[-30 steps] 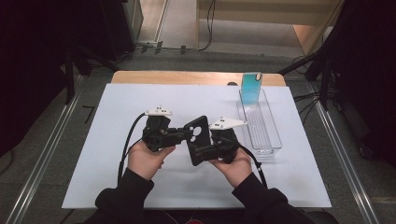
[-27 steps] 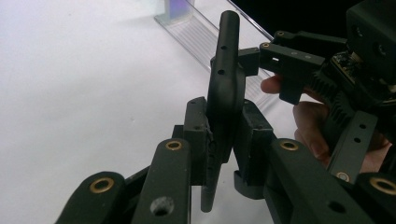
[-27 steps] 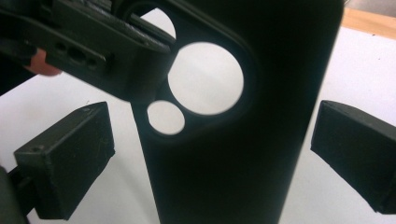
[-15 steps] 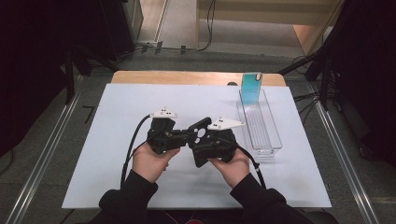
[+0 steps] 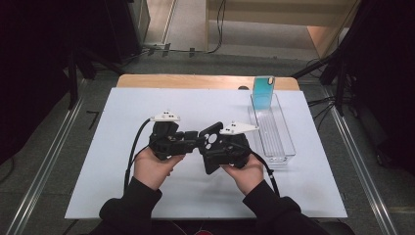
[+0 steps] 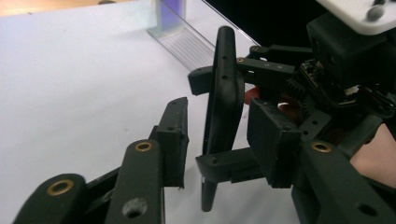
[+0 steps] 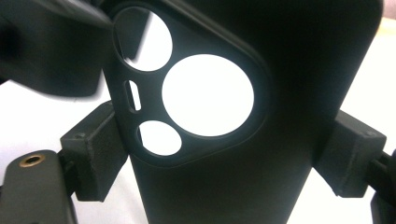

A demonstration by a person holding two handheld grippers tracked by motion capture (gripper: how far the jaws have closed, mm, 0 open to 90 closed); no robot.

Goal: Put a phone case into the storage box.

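Note:
A black phone case (image 5: 211,142) with round camera cut-outs hangs above the white mat between both hands. My right gripper (image 7: 224,158) is shut on it, one pad (image 7: 93,158) pressing each long side. In the left gripper view the case (image 6: 224,107) stands edge-on between the jaws of my left gripper (image 6: 223,140). Those jaws have just been opening, and the left pad (image 6: 173,140) stands clear of the case. In the high view the left gripper (image 5: 195,139) meets the right gripper (image 5: 215,149) at the case.
A clear plastic tray (image 5: 280,139) lies to the right on the white mat (image 5: 122,112), with a teal case (image 5: 263,93) upright at its far end. The wooden table edge (image 5: 195,81) runs behind the mat. Cables trail from both grippers toward the person.
The case has turned in the hands and now shows a narrower face to the high view. Both hands have stayed near the middle of the mat.

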